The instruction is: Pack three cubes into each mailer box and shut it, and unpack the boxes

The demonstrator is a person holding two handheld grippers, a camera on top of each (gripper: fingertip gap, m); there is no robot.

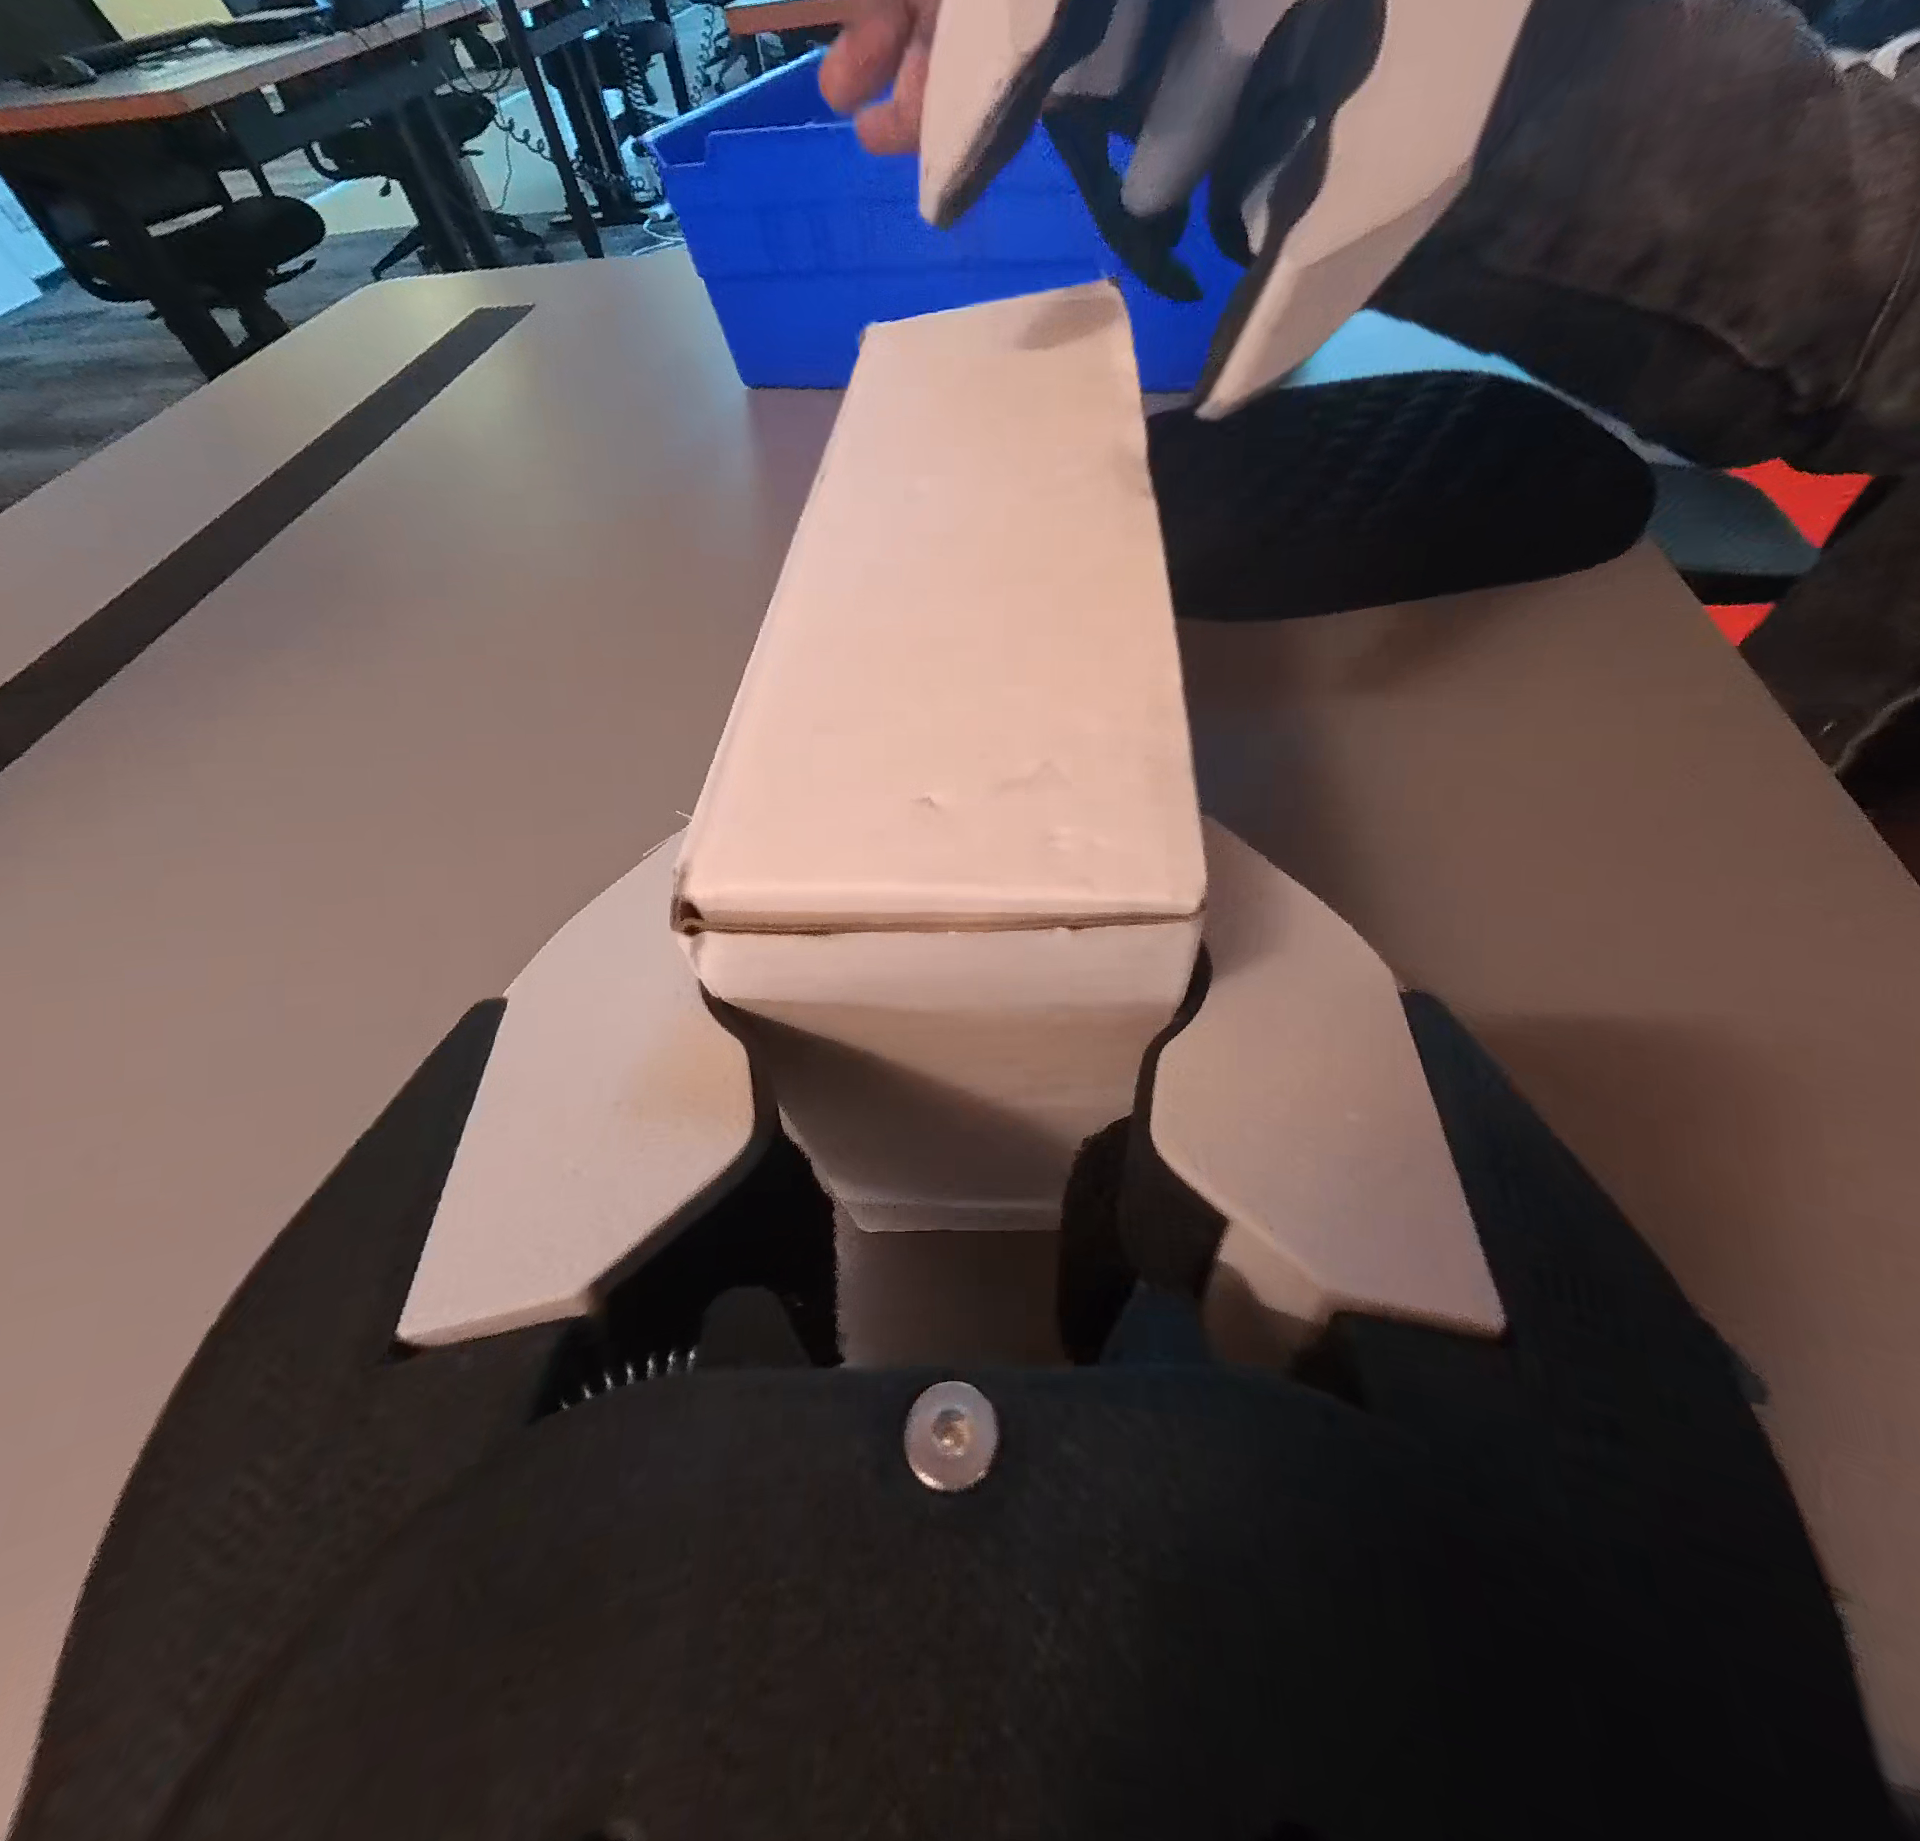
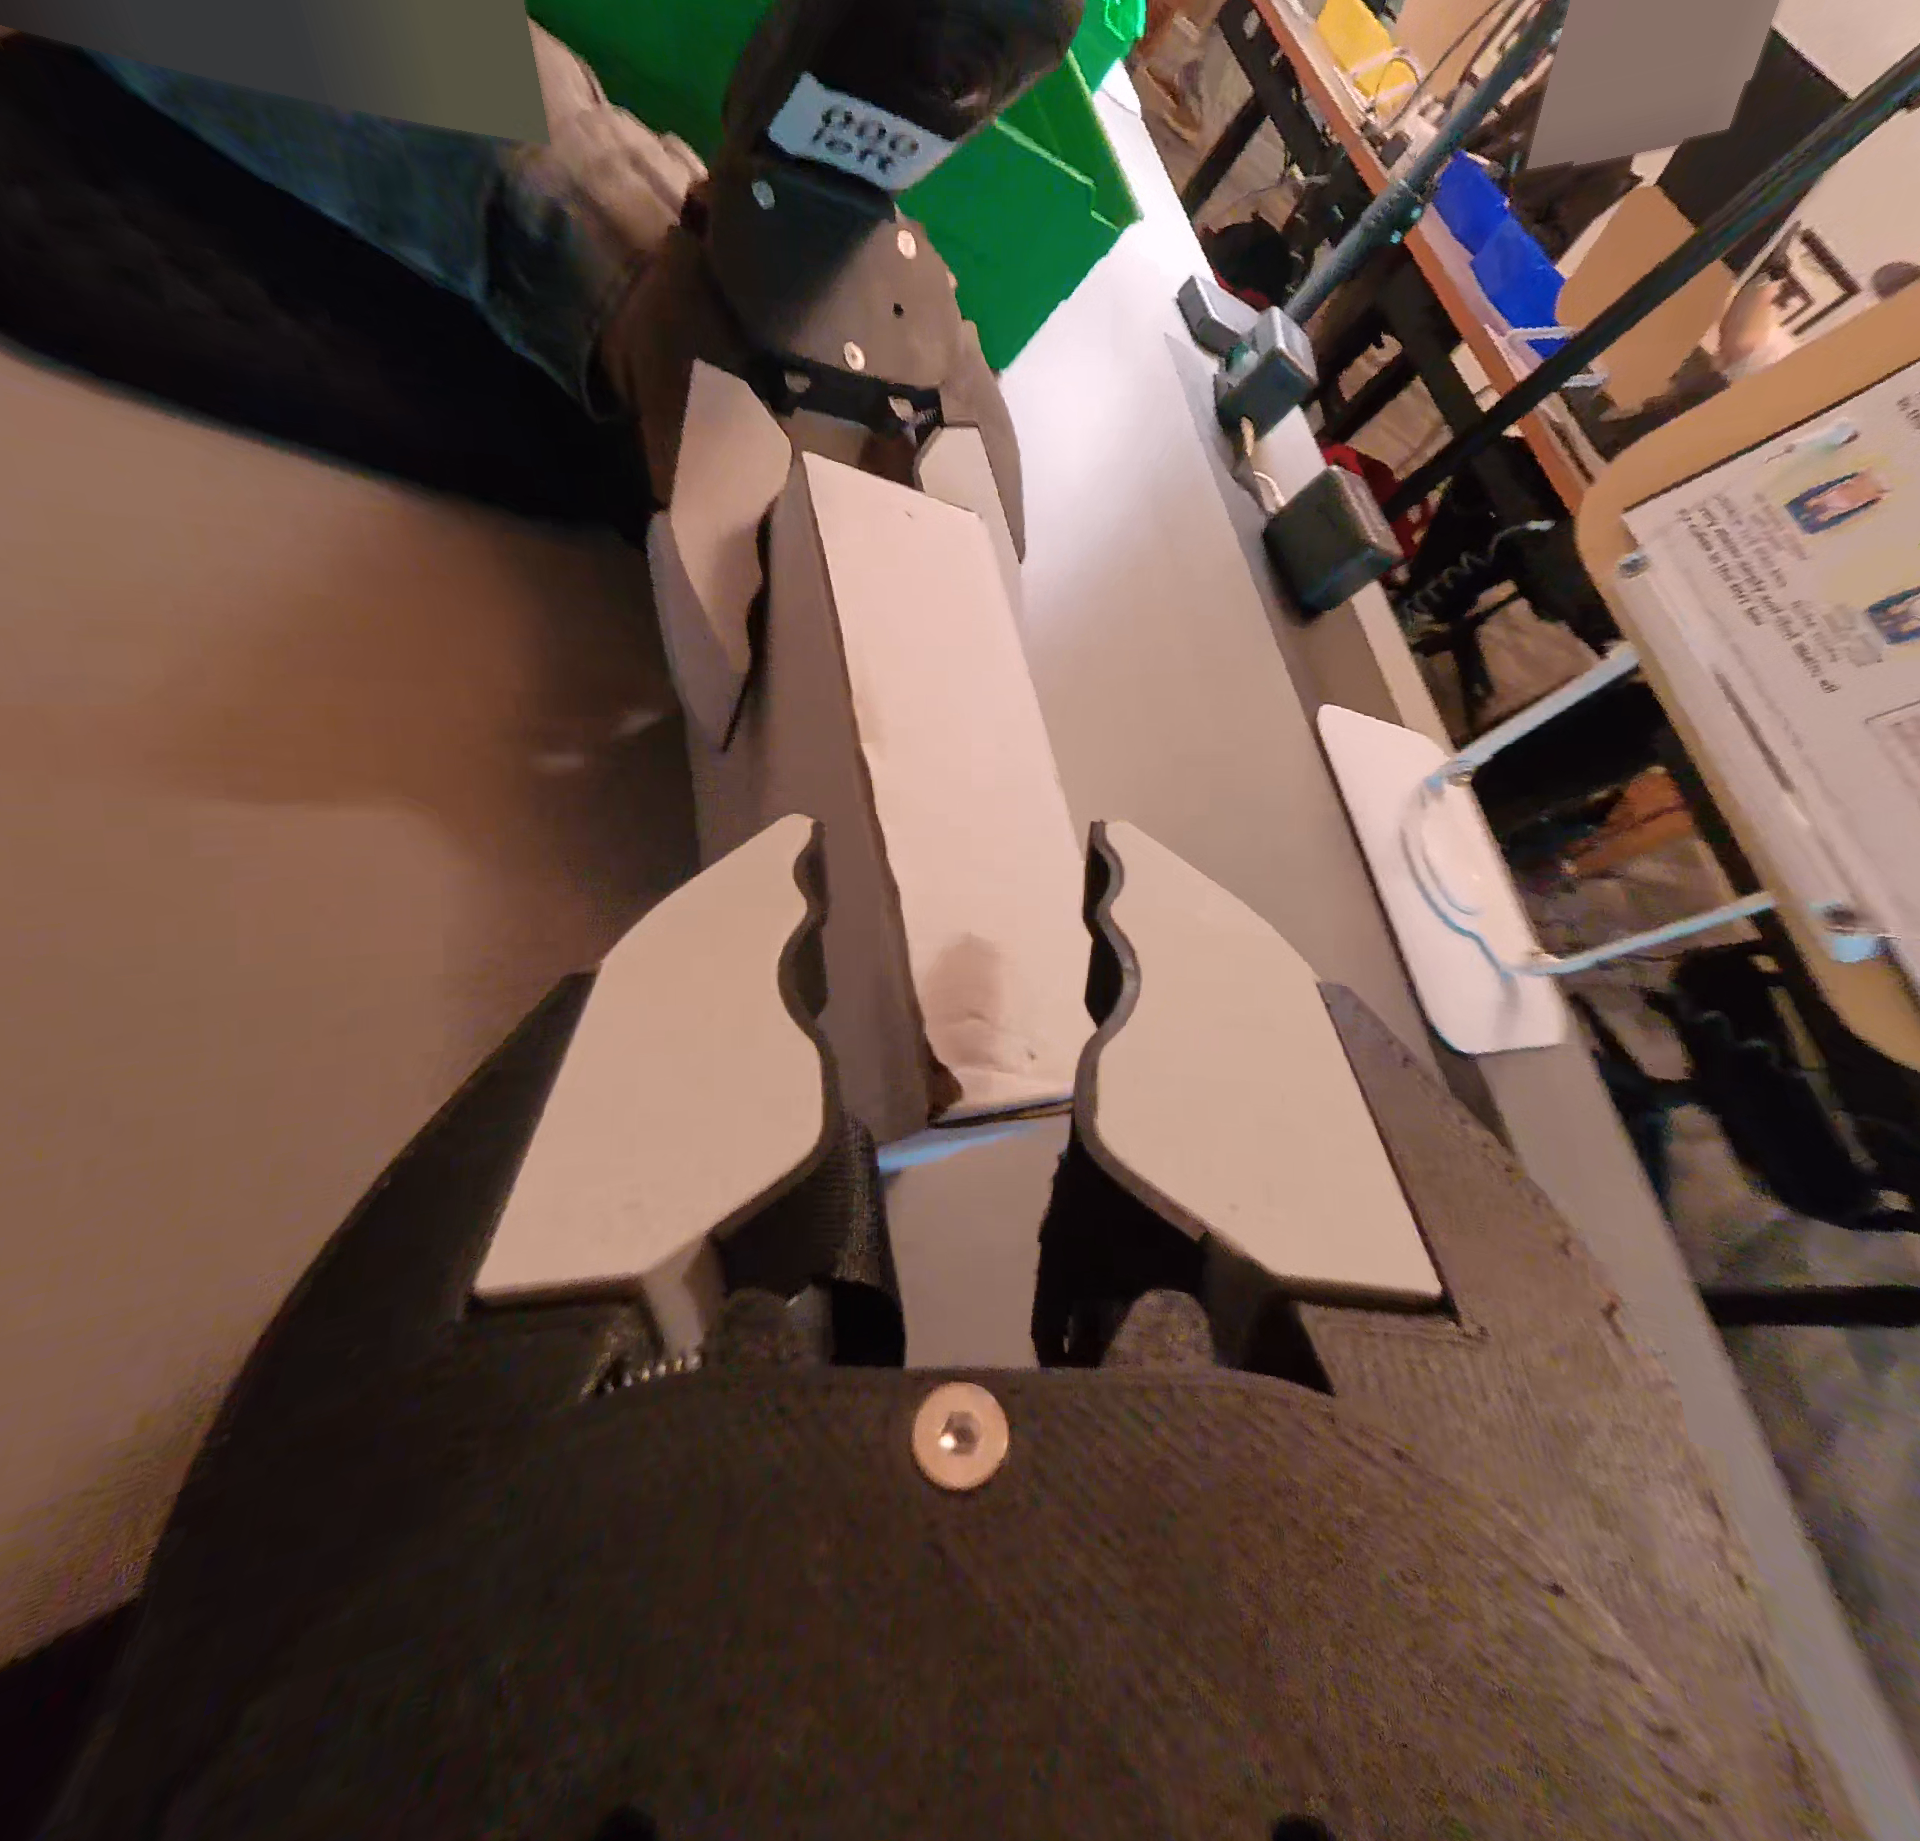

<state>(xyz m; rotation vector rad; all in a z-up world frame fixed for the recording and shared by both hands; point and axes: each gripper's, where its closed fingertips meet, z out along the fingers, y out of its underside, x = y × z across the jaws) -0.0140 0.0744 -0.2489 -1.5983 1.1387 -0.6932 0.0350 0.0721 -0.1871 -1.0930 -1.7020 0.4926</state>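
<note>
A long white mailer box (image 1: 966,596), lid shut, stretches away from my left gripper (image 1: 940,960), which is shut on its near end, one finger on each long side. My right gripper (image 1: 1075,311) hangs open just over the box's far end, tilted down towards it. In the right wrist view the box (image 2: 935,669) runs between the right gripper's (image 2: 951,887) spread fingers, with a small gap on each side. The left gripper (image 2: 873,648) clamps the box's other end. No cubes show.
A brown table (image 1: 364,648) lies under the box. A blue bin (image 1: 790,233) stands at its far edge beside a black mesh chair (image 1: 1382,503). A green bin (image 2: 997,202) stands behind the left gripper. Power boxes (image 2: 1330,534) and a white plate (image 2: 1434,887) sit along the table's edge. The grippers' ends are close to 9 cm from one another.
</note>
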